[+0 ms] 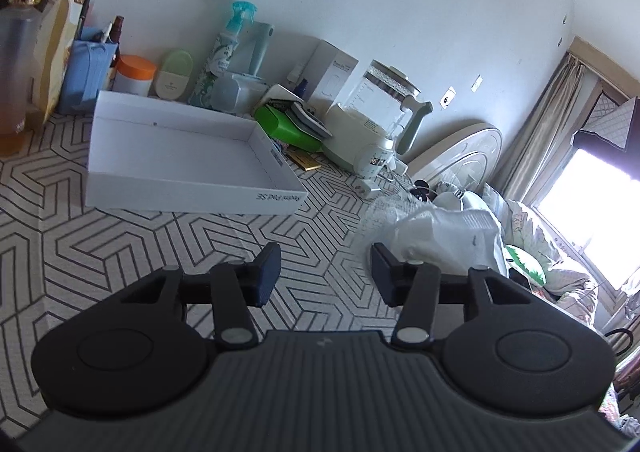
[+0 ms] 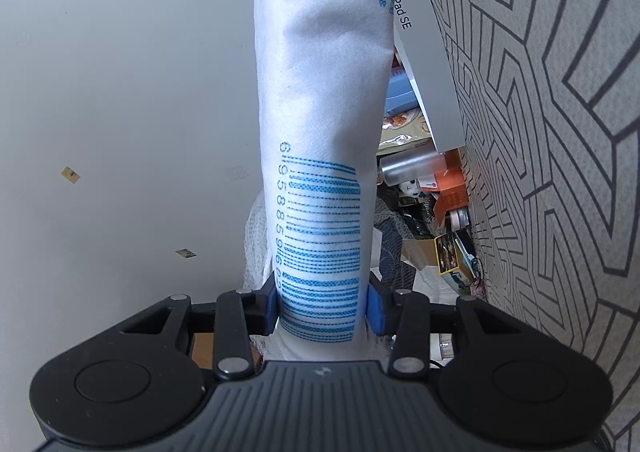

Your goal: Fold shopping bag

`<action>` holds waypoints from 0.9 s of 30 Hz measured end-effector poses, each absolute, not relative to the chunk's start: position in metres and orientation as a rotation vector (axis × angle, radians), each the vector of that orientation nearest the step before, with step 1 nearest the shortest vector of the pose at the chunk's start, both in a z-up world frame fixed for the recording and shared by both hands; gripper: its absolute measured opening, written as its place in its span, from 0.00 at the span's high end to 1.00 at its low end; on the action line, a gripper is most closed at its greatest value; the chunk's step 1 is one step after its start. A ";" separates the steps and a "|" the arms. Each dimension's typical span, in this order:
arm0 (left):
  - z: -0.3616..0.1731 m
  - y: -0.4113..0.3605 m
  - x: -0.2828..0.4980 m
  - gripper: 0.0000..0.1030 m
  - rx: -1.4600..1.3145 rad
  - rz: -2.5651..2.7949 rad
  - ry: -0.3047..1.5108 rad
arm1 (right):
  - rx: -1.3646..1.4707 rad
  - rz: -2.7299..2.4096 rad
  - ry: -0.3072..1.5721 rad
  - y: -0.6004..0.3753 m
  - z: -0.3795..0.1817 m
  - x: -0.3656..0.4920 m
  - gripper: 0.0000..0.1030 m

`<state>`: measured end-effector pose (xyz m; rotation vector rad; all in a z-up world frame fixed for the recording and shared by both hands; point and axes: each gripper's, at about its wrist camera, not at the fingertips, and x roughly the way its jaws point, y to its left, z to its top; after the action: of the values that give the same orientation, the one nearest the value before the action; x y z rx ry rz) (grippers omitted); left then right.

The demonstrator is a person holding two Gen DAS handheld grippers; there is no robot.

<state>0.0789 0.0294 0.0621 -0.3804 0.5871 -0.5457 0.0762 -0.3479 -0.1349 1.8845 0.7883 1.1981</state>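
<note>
In the right wrist view the white non-woven shopping bag [image 2: 320, 92], folded into a long narrow strip with a blue barcode, stands up from between the fingers toward the pale wall. My right gripper [image 2: 322, 306] is shut on its lower end, with the blue pads pressing both sides. In the left wrist view my left gripper [image 1: 325, 258] hovers open over the patterned tablecloth [image 1: 120, 244] with nothing between its fingers. A white crumpled bundle [image 1: 444, 228] sits just past its right finger; I cannot tell whether it is part of the bag.
A shallow white box [image 1: 180, 160] lies on the cloth ahead of the left gripper. Behind it along the wall stand a spray bottle [image 1: 230, 48], jars, a green case [image 1: 288, 124] and a jug appliance [image 1: 380, 120]. A tall bottle [image 1: 16, 64] stands far left; bedding and a window [image 1: 592, 196] are on the right.
</note>
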 end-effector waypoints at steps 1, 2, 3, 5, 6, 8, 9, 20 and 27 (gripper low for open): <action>0.064 0.032 0.078 0.50 -0.374 -0.538 0.583 | 1.893 1.196 0.793 -0.348 -0.136 0.076 0.59; 0.065 0.033 0.078 0.49 -0.370 -0.532 0.586 | 1.899 1.193 0.796 -0.345 -0.137 0.077 0.59; 0.066 0.034 0.078 0.49 -0.365 -0.523 0.591 | 1.904 1.189 0.799 -0.342 -0.138 0.079 0.59; 0.065 0.035 0.079 0.45 -0.349 -0.507 0.604 | 1.889 1.177 0.796 -0.341 -0.135 0.082 0.59; 0.065 0.035 0.079 0.38 -0.342 -0.497 0.613 | 1.882 1.167 0.793 -0.340 -0.134 0.084 0.59; 0.064 0.035 0.083 0.33 -0.322 -0.462 0.640 | 1.837 1.129 0.773 -0.340 -0.124 0.093 0.59; 0.064 0.035 0.085 0.32 -0.317 -0.450 0.649 | 1.821 1.110 0.763 -0.341 -0.119 0.097 0.59; 0.083 0.057 0.131 0.15 -0.288 -0.246 0.700 | 1.597 0.903 0.817 -0.311 -0.030 0.197 0.59; 0.088 0.076 0.159 0.08 -0.308 -0.130 0.644 | 1.553 0.687 0.826 -0.253 -0.030 0.261 0.59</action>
<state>0.1588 0.0762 0.0876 -0.3084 0.6435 -0.1301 0.2614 -0.2530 -0.0298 1.5530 0.8261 0.6867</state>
